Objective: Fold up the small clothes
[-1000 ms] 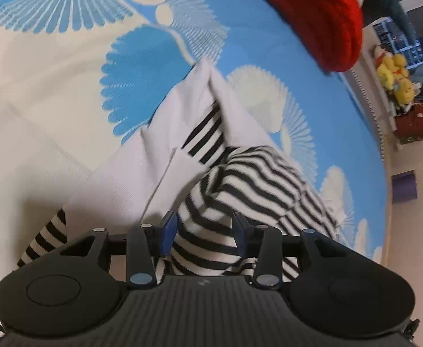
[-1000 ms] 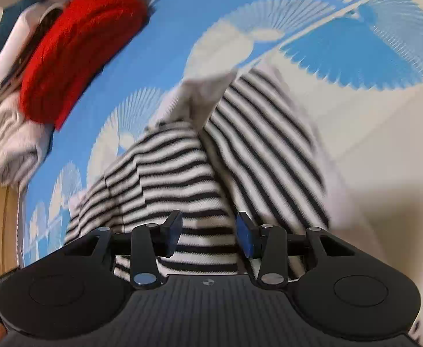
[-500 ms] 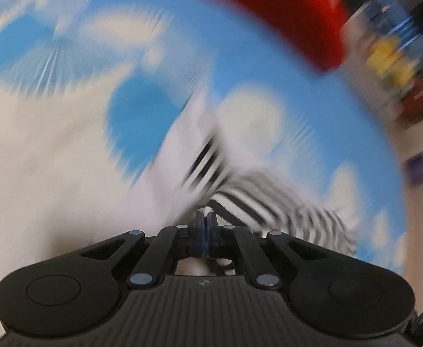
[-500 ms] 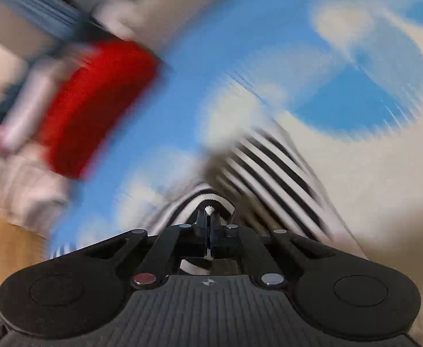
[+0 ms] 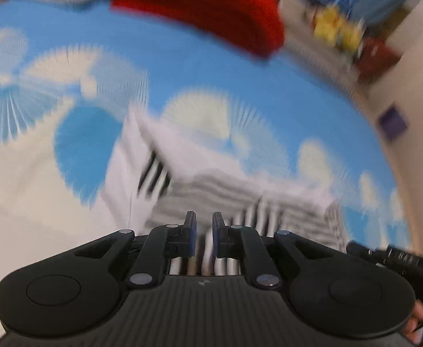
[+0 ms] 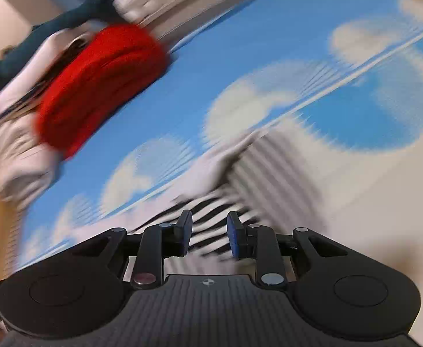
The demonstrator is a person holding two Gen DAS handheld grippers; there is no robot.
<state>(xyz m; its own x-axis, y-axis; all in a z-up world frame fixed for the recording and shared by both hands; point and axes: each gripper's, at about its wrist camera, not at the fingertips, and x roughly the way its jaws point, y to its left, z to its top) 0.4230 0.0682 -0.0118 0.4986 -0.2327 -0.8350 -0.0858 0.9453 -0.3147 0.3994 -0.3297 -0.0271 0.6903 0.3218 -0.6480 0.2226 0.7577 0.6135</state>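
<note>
Both grippers, clamped tight half a second ago, are opening again: the left gripper [image 5: 204, 227] shows a narrow gap, the right gripper [image 6: 208, 231] a wider one, neither pressing cloth. Beneath them the black-and-white striped knit garment [image 5: 240, 193] lies rumpled on the blue-and-white fan-patterned bedspread [image 5: 182, 66], a red knitted bundle [image 6: 95, 84] beyond.

Your striped garment [image 5: 240, 193] is lying on the patterned bedsheet [image 5: 182, 66], right in front of both grippers. The knit sweater [image 5: 211, 5] is sitting well behind it at the sheet's far edge, with a heap of other clothes [image 6: 11, 144] piling up just beside that.
</note>
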